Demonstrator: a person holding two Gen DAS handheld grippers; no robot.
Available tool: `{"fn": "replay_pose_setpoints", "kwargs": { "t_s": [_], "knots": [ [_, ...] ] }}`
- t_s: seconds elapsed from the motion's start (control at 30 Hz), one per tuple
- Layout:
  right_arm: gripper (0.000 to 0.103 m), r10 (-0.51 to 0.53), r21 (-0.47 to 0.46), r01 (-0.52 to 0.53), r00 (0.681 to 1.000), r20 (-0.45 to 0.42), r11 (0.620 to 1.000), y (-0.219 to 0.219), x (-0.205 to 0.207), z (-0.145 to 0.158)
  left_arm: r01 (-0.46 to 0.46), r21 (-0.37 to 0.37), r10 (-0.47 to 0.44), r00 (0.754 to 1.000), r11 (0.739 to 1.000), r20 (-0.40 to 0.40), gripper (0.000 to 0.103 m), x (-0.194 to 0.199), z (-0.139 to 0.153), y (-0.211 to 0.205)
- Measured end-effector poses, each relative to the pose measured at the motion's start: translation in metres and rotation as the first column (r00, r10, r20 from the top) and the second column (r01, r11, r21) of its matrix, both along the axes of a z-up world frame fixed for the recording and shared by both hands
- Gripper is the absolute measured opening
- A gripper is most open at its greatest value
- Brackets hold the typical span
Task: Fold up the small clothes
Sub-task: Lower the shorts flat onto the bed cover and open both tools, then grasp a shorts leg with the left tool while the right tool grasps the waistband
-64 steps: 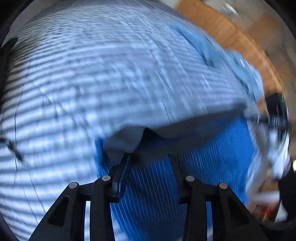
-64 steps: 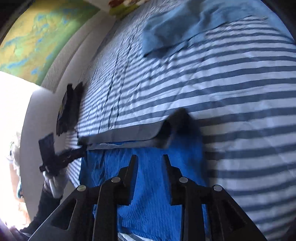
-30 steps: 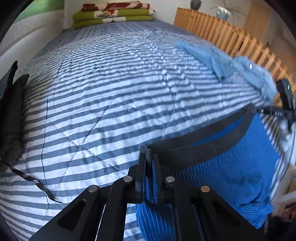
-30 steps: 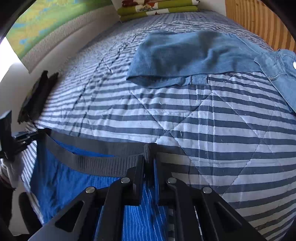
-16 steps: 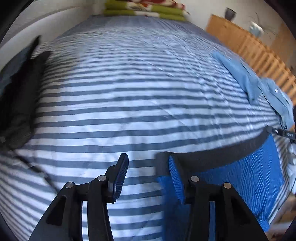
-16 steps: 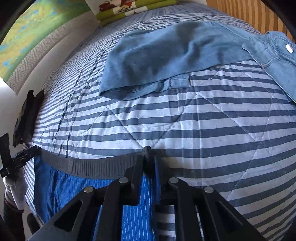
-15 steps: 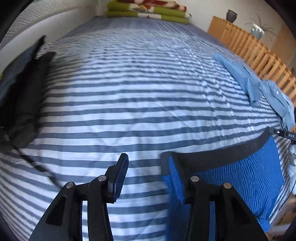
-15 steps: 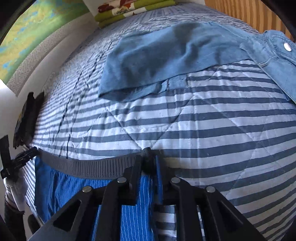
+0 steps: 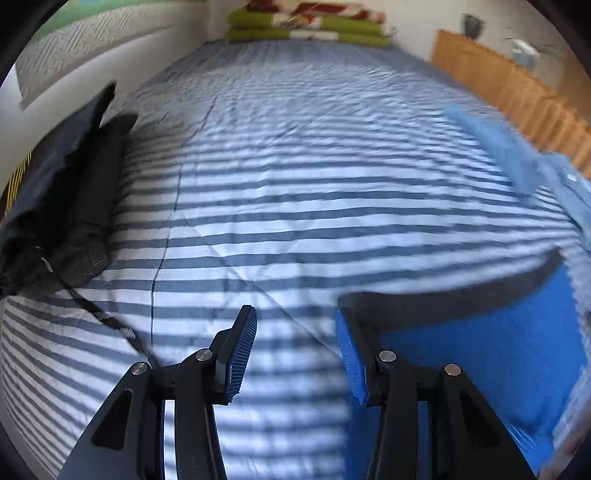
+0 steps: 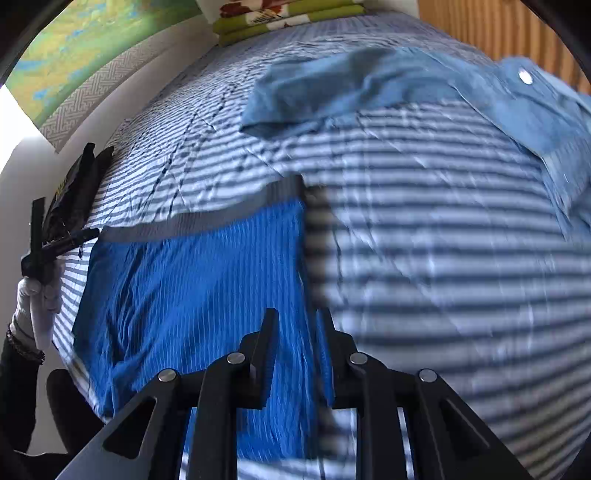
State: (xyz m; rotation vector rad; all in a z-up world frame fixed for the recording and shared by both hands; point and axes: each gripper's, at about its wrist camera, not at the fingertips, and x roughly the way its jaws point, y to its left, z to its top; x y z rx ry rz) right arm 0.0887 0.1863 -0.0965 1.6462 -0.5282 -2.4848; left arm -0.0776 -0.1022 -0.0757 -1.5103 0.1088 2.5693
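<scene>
Left gripper (image 9: 291, 347): our jaws stand spread and hold nothing, hovering just left of the waistband's near corner.
Right gripper (image 10: 295, 350): our jaws are parted a little over the right edge of the shorts, pinching nothing.
Blue shorts (image 10: 192, 295): they lie flat on the striped bed (image 9: 295, 206), grey waistband (image 10: 207, 221) on the far side, legs toward us at the bed's near edge.
Step in hand: we judge the laying-out is done and the first fold is next; we should take matching corners on one side and carry both over evenly, so the waistband stays straight.
Black bag (image 9: 66, 206): it sits near the left edge, its strap trailing toward us; we should keep the fold off that strap.
Denim garments (image 10: 406, 85): farther off to the right, well apart from the shorts.
Folded blankets (image 9: 310, 26): at the far end, out of the way.
</scene>
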Motion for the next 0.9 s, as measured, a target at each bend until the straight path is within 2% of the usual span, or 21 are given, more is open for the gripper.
{"fn": "replay_pose_setpoints", "kwargs": {
  "t_s": [0.1, 0.23, 0.3, 0.37, 0.5, 0.53, 0.57, 0.63, 0.7, 0.83, 0.9],
  "knots": [
    [0.019, -0.053, -0.091, 0.054, 0.998, 0.015, 0.994, 0.014, 0.03, -0.006, 0.121, 0.016, -0.121, 0.992, 0.993, -0.026, 0.049, 0.039, 0.024, 0.028],
    [0.019, -0.09, -0.155, 0.094, 0.995, 0.031, 0.984, 0.022, 0.056, -0.014, 0.281, 0.054, -0.279, 0.96, 0.958, -0.035, 0.052, 0.089, 0.038, 0.089],
    [0.019, -0.104, -0.192, 0.111, 0.994, 0.046, 0.975, 0.022, 0.06, -0.02, 0.353, 0.086, -0.35, 0.936, 0.932, -0.046, 0.057, 0.11, 0.043, 0.125],
    [0.019, -0.092, -0.204, 0.1, 0.995, 0.049, 0.974, 0.019, 0.057, -0.026, 0.427, 0.111, -0.422, 0.904, 0.898, -0.064, 0.069, 0.129, 0.046, 0.16],
    [0.019, -0.09, -0.234, 0.102, 0.994, 0.06, 0.967, 0.016, 0.056, -0.036, 0.547, 0.079, -0.542, 0.837, 0.833, -0.08, 0.072, 0.16, 0.041, 0.232],
    [0.016, -0.095, -0.244, 0.107, 0.994, 0.061, 0.964, 0.017, 0.057, -0.036, 0.565, 0.072, -0.56, 0.825, 0.822, -0.079, 0.072, 0.166, 0.037, 0.247],
    [0.007, -0.099, -0.266, 0.113, 0.993, 0.068, 0.957, 0.02, 0.056, -0.036, 0.583, 0.051, -0.578, 0.812, 0.811, -0.078, 0.072, 0.172, 0.031, 0.263],
    [0.005, -0.106, -0.323, 0.121, 0.992, 0.065, 0.938, 0.025, 0.058, -0.034, 0.602, -0.003, -0.6, 0.796, 0.798, -0.083, 0.072, 0.183, 0.018, 0.293],
    [0.005, -0.107, -0.337, 0.115, 0.993, 0.045, 0.934, 0.027, 0.059, -0.025, 0.624, -0.028, -0.624, 0.776, 0.781, -0.095, 0.072, 0.191, 0.007, 0.318],
    [0.005, -0.096, -0.398, 0.107, 0.994, 0.048, 0.911, 0.029, 0.056, -0.017, 0.624, -0.057, -0.626, 0.771, 0.779, -0.115, 0.072, 0.194, -0.012, 0.36],
    [0.005, -0.095, -0.426, 0.111, 0.994, 0.06, 0.898, 0.029, 0.052, -0.016, 0.634, -0.037, -0.633, 0.766, 0.773, -0.114, 0.072, 0.194, -0.018, 0.375]
  ]
}}
